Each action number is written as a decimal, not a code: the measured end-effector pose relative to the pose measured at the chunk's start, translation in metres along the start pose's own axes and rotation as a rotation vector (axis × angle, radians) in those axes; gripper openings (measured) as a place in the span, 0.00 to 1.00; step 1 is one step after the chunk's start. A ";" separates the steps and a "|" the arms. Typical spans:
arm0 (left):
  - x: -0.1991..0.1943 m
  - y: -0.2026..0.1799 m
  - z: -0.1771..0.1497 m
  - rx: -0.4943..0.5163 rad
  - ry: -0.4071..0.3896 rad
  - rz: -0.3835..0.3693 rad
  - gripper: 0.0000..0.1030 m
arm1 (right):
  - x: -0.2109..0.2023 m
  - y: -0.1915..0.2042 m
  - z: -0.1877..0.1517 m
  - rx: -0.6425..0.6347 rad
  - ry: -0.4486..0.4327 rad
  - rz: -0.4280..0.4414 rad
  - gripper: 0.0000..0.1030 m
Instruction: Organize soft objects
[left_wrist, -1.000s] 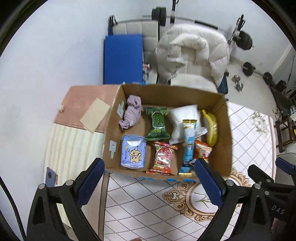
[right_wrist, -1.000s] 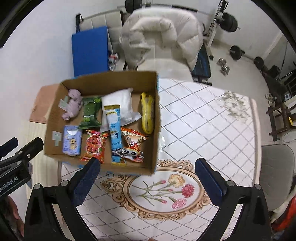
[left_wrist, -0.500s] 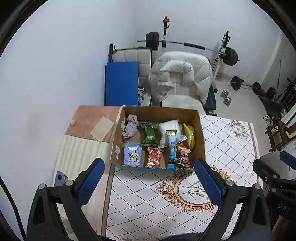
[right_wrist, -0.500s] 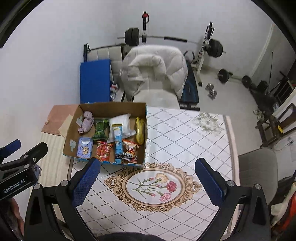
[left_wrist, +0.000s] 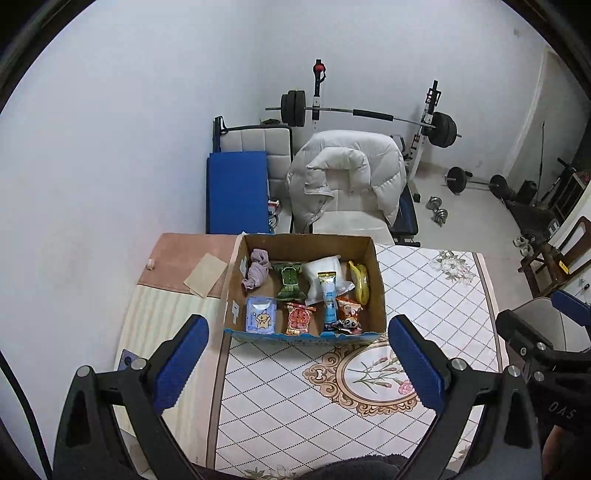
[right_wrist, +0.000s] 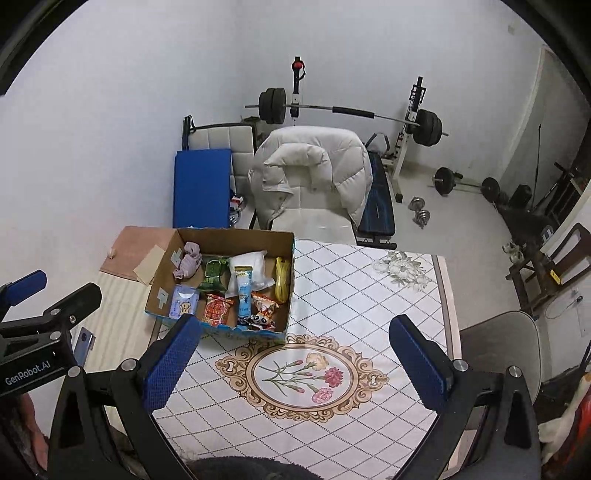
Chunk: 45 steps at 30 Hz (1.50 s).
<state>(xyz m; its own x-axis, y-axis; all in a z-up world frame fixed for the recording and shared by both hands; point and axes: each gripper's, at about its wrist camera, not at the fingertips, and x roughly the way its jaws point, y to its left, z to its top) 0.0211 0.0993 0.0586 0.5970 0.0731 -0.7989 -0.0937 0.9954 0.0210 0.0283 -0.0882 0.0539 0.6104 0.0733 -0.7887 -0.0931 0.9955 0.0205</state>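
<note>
An open cardboard box (left_wrist: 376, 284) (right_wrist: 162, 284) stands at the table's far left corner. In it lie a purple cloth (left_wrist: 256, 271) (right_wrist: 189, 263), a green packet (left_wrist: 290, 284), a white bag (left_wrist: 325, 271), a banana (left_wrist: 360, 282) (right_wrist: 282, 278), a blue tissue pack (left_wrist: 260, 319), a red snack (left_wrist: 300, 319) and a blue tube (left_wrist: 329, 299). My left gripper (left_wrist: 297, 363) is open and empty, high above the table before the box. My right gripper (right_wrist: 291, 363) is open and empty, to the right of the left one.
The table has a white checked cloth with a flower medallion (right_wrist: 303, 373). A pink mat with a cardboard piece (left_wrist: 205, 278) lies left of the box. Behind stand a chair with a white jacket (left_wrist: 343, 177), a blue pad (left_wrist: 236, 190) and a barbell rack (left_wrist: 369, 114). A grey chair (right_wrist: 498, 350) is at right.
Both grippers have pulled back and up from the box, so it looks much smaller and more of the room shows. The box contents have not moved. Both jaws stay open.
</note>
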 end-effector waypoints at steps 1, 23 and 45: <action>-0.001 0.000 -0.001 -0.002 -0.001 -0.002 0.97 | -0.002 0.000 0.000 -0.001 -0.006 -0.003 1.00; 0.003 -0.001 -0.005 -0.019 -0.032 0.036 1.00 | -0.001 -0.007 0.004 0.017 -0.051 -0.068 1.00; -0.004 -0.005 -0.006 0.001 -0.039 0.031 1.00 | -0.013 -0.015 -0.004 0.011 -0.057 -0.060 1.00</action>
<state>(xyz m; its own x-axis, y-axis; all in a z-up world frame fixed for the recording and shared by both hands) 0.0143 0.0939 0.0583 0.6243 0.1064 -0.7739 -0.1117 0.9927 0.0464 0.0185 -0.1039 0.0611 0.6582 0.0162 -0.7526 -0.0465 0.9987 -0.0192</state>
